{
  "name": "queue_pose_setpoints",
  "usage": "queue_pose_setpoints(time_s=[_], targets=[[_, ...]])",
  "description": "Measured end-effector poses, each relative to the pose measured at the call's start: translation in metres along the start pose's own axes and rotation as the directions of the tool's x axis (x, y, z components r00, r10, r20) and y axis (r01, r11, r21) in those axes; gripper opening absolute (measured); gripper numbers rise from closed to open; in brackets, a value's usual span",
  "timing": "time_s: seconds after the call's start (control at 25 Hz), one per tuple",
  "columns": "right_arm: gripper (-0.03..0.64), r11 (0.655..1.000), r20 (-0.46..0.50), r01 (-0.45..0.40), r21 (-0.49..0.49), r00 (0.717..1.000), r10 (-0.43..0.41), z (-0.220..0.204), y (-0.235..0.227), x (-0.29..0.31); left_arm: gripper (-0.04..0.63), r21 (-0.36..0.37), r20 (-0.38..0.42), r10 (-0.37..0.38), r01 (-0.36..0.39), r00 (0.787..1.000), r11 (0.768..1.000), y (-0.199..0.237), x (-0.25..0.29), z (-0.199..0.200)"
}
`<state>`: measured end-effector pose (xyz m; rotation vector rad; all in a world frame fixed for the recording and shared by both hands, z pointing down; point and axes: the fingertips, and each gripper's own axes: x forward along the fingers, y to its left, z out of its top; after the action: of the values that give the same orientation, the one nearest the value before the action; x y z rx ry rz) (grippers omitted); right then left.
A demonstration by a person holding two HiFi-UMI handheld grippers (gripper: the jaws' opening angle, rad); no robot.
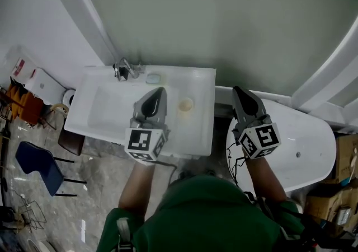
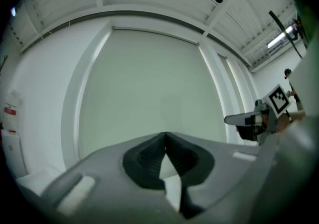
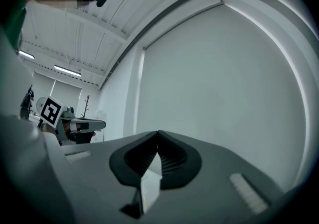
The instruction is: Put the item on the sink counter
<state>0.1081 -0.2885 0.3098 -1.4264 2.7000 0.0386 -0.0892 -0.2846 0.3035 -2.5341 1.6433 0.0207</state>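
Observation:
In the head view a white sink [image 1: 100, 112] stands against the wall, with a small round beige item [image 1: 185, 104] on its right counter and a pale blue bar [image 1: 153, 78] beside the faucet [image 1: 124, 69]. My left gripper [image 1: 160, 89] is held level above the sink, just left of the beige item, shut with nothing in it. My right gripper [image 1: 237, 89] hangs past the sink's right edge, also shut and empty. In the left gripper view the jaws [image 2: 165, 133] meet at the tip against a bare wall. The right gripper view shows the same [image 3: 158, 132].
A white bathtub [image 1: 302, 144] lies to the right of the sink. A blue chair [image 1: 36, 164] stands on the marbled floor at the left, with a white box [image 1: 45, 85] and orange things behind it. Cardboard boxes [image 1: 344, 158] sit at the far right.

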Motion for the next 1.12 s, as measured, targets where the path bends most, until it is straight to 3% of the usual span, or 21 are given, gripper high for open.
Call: queue_pose_setpoints(time_s=[0.28,0.6,1.12], targets=[[-0.003,0.994,0.031,0.017,-0.108,0.999,-0.014,0.016,0.002,-0.004,-0.002,0.011,0.018,0.013,-0.013,1.0,1.0,-0.004,-0.001,0.01],[-0.003,0.996,0.04,0.019,-0.088,0.999,-0.016,0.017,-0.001,-0.004,-0.002,0.058,-0.002,0.019,-0.019,1.0,0.998,-0.004,-0.001,0.006],[-0.003,0.996,0.046,0.019,-0.088,0.999,-0.015,0.019,0.005,-0.01,-0.002,0.058,-0.013,0.005,-0.004,1.0,0.998,-0.009,-0.004,0.005]])
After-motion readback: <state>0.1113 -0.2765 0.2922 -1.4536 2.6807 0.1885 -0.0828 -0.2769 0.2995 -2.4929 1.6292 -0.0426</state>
